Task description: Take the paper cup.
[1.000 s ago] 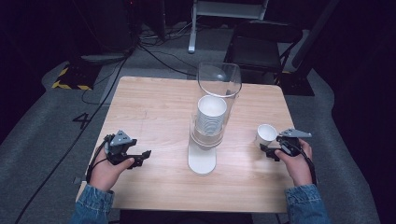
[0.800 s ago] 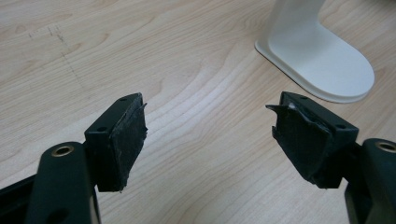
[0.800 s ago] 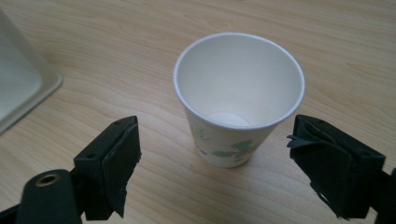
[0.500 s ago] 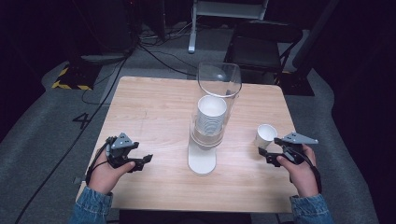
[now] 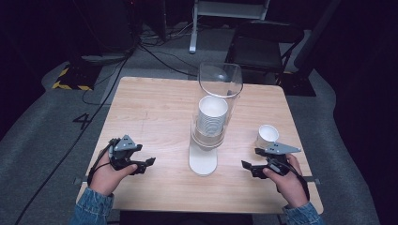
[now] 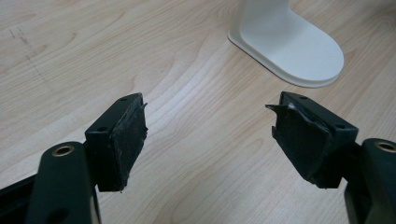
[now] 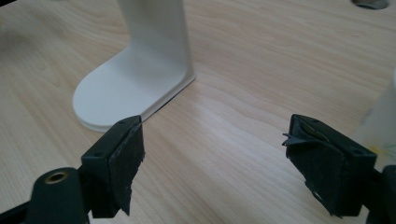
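Both released and empty: left claw low over the surface left of the cup dispenser; right claw right of it, near a lone paper cup.

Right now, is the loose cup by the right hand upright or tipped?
Upright. The cup stands on the table with its open mouth up, just beyond the right tongs, apart from them.

Denim sleeves, black hand-held grippers
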`<state>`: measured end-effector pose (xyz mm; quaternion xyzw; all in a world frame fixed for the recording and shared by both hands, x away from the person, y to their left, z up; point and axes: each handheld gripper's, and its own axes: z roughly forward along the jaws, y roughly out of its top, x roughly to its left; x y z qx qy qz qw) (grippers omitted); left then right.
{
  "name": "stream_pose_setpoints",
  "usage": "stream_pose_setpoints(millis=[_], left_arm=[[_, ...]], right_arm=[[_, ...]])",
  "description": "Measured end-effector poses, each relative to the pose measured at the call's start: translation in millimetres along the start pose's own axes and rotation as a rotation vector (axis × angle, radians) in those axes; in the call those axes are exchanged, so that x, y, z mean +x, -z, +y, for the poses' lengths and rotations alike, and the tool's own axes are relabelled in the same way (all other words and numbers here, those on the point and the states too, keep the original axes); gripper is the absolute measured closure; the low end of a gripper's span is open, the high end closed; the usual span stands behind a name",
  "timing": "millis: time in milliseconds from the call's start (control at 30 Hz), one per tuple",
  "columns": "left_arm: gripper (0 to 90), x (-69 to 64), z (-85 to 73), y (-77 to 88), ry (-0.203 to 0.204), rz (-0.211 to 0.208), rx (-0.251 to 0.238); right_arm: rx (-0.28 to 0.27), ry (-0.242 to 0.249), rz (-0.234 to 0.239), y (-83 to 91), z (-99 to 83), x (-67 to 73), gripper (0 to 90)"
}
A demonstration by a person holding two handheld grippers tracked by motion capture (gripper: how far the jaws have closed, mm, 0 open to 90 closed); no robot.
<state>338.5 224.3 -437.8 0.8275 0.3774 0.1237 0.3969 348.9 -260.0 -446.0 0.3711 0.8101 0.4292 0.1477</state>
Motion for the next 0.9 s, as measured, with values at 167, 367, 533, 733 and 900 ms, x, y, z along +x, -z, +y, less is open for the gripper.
stream_pose_setpoints(millis=[167, 367, 533, 733, 900], left_arm=[[25.5, -1.2, -0.3, -1.4, 0.001, -0.010, 0.014], [25.5, -1.2, -1.3, -3.3, 0.004, -0.012, 0.022], [25.4, -0.3, -2.1, -4.2, -0.009, -0.008, 0.035], [25.4, -0.7, -2.6, -5.0, 0.000, -0.010, 0.035], [24.9, -0.3, -3.1, -5.5, 0.000, -0.011, 0.036]], right_arm=[[0.007, 0.031, 0.039, -9.5, -3.3, 9.7, 20.0], [-0.006, 0.057, 0.071, -19.1, -7.4, 17.1, 25.7], [-0.025, 0.073, 0.054, -29.3, -14.5, 18.5, 26.2], [-0.025, 0.068, 0.045, -30.5, -16.1, 17.4, 26.0], [-0.018, 0.068, 0.043, -31.8, -16.8, 16.3, 25.8]])
